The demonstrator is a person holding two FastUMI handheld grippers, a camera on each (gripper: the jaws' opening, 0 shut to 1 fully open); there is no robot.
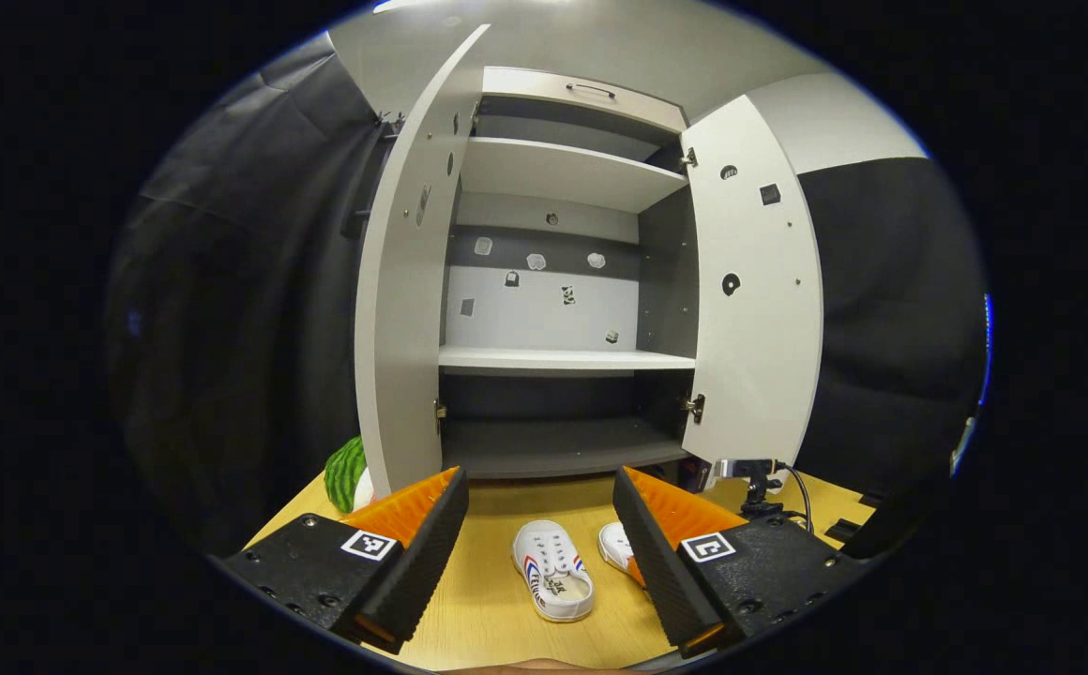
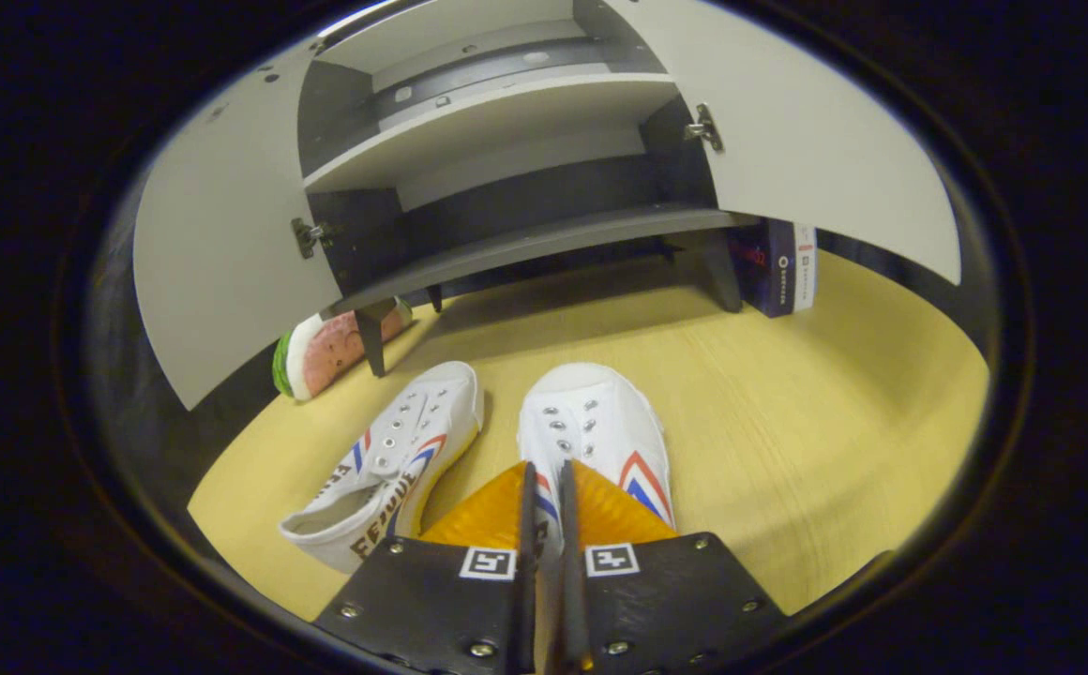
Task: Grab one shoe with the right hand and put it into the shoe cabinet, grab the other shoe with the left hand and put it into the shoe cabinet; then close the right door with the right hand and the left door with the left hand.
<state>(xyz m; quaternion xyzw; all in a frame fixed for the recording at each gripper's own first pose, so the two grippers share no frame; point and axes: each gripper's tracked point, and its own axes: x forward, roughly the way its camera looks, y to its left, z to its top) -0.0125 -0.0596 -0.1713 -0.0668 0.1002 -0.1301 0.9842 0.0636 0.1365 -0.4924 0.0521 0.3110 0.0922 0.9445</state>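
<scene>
**Right gripper pinches one shoe, cabinet open and waiting**

The right gripper (image 2: 544,497) has its fingers pressed nearly together on the rear of the right-hand shoe (image 2: 600,427), seemingly pinching the thin heel edge; that grip suits lifting a soft canvas shoe without crushing it. The shoe's toe points toward the cabinet (image 2: 506,122), so a lift and forward move would carry it toe-first onto the bottom shelf (image 2: 544,239). The other shoe (image 2: 394,459) lies just beside it on the table (image 2: 788,394), tipped slightly outward, untouched.

The left gripper (image 1: 539,525) hangs spread wide above the table, holding nothing, facing the open cabinet with both doors (image 1: 755,281) swung out, presumably waiting its turn. Both shoes lie between its fingers farther off.

A watermelon-slice toy (image 2: 328,347) and a dark box (image 2: 778,267) sit by the cabinet's feet. The shoe's side carries dark lettering; I cannot read it whole.
</scene>
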